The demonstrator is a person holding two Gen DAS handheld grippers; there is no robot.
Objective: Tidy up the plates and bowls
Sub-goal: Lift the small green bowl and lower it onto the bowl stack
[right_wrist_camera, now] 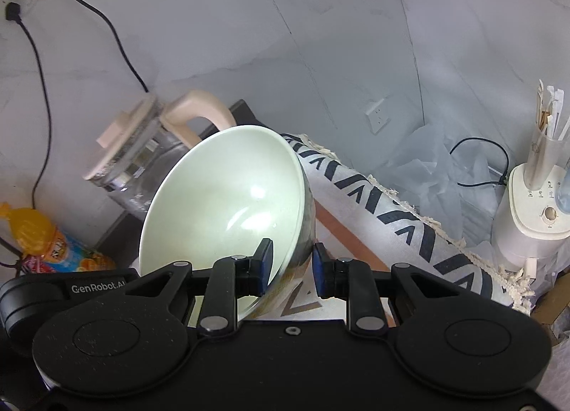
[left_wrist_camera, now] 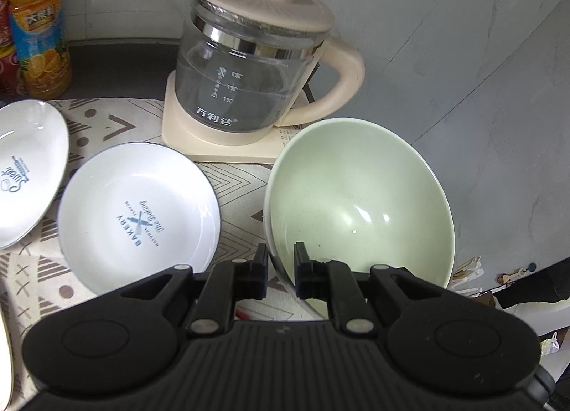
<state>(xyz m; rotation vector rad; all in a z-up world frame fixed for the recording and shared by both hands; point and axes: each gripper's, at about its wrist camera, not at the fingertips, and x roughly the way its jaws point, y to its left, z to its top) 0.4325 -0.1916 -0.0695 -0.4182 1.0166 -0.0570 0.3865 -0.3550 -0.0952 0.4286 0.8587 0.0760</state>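
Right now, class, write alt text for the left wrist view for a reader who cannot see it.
The left gripper straddles the rim of a tilted pale green bowl, one finger inside, one outside. Beside it, two white plates lie on a patterned cloth, with a glass kettle behind.

Kettle (left_wrist_camera: 249, 65): sitting on its base (left_wrist_camera: 185, 140) at the far middle of the table, against the wall.
Bottle (left_wrist_camera: 39, 29): standing at the far left, left of the kettle.
Bowl (left_wrist_camera: 359, 207): tilting at the right, near side of the kettle.
Bakery plate (left_wrist_camera: 139, 215): lying on the cloth (left_wrist_camera: 242, 190), left of the bowl.
Sweet plate (left_wrist_camera: 25, 172): lying further left, just beside the bakery plate.
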